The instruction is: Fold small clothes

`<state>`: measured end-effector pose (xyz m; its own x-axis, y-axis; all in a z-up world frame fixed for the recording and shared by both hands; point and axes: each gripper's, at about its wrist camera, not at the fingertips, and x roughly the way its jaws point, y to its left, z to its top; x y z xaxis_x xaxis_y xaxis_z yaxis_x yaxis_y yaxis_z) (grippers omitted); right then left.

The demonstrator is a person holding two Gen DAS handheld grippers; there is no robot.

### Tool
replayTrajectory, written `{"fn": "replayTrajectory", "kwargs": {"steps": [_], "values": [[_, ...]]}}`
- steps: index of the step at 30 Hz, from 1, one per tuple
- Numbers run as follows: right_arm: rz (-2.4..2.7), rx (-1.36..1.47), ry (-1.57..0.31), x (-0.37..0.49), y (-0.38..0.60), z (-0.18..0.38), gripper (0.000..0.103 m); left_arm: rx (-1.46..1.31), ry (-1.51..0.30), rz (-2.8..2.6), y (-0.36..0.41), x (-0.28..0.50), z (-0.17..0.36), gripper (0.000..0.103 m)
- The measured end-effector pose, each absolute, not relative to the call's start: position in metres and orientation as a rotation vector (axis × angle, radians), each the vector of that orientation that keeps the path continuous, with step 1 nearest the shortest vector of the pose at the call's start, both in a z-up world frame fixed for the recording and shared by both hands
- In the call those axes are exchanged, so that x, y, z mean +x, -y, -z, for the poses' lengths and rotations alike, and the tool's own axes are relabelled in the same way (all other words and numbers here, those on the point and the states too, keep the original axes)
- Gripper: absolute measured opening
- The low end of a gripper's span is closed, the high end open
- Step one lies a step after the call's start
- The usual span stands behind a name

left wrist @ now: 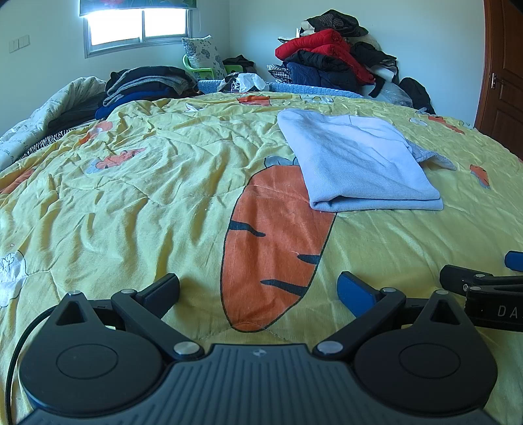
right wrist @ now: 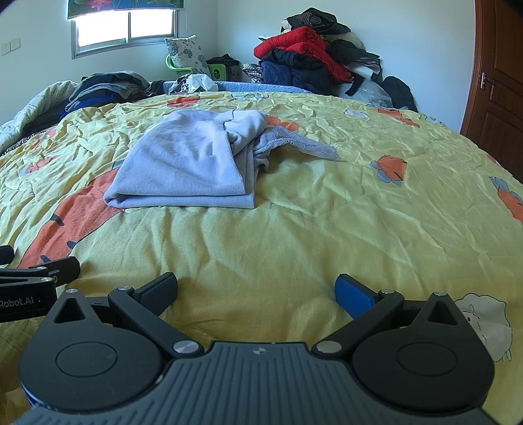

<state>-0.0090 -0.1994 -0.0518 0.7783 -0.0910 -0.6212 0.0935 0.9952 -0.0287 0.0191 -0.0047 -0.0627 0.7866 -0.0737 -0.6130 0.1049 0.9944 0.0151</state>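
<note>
A pale blue garment [left wrist: 356, 160] lies folded on the yellow carrot-print bedspread [left wrist: 163, 183], ahead and to the right of my left gripper [left wrist: 258, 289]. In the right wrist view the garment [right wrist: 186, 166] lies ahead and to the left, with a lace-edged part [right wrist: 300, 144] trailing out on its right side. My left gripper is open and empty, low over the bedspread. My right gripper [right wrist: 256, 289] is open and empty, also low over the bedspread [right wrist: 327, 229]. Each gripper shows at the edge of the other's view: the right one [left wrist: 474, 278], the left one [right wrist: 42, 271].
Stacks of dark folded clothes [left wrist: 147, 85] lie at the bed's far left. A heap of red and dark jackets [left wrist: 330, 59] stands at the far right by the wall. A wooden door [left wrist: 503, 72] is on the right. A window [left wrist: 137, 26] is behind.
</note>
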Motion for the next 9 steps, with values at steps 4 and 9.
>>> {"fn": "replayTrajectory", "kwargs": {"steps": [4,9], "values": [[0.100,0.004,-0.672,-0.0090,0.1994,0.0518,0.103,0.048,-0.658,0.096,0.0047,0.0199,0.0625,0.103],[0.100,0.004,-0.672,-0.0089,0.1995,0.0517,0.103,0.053,-0.659,0.095,0.0056,0.0201,0.0625,0.103]]}}
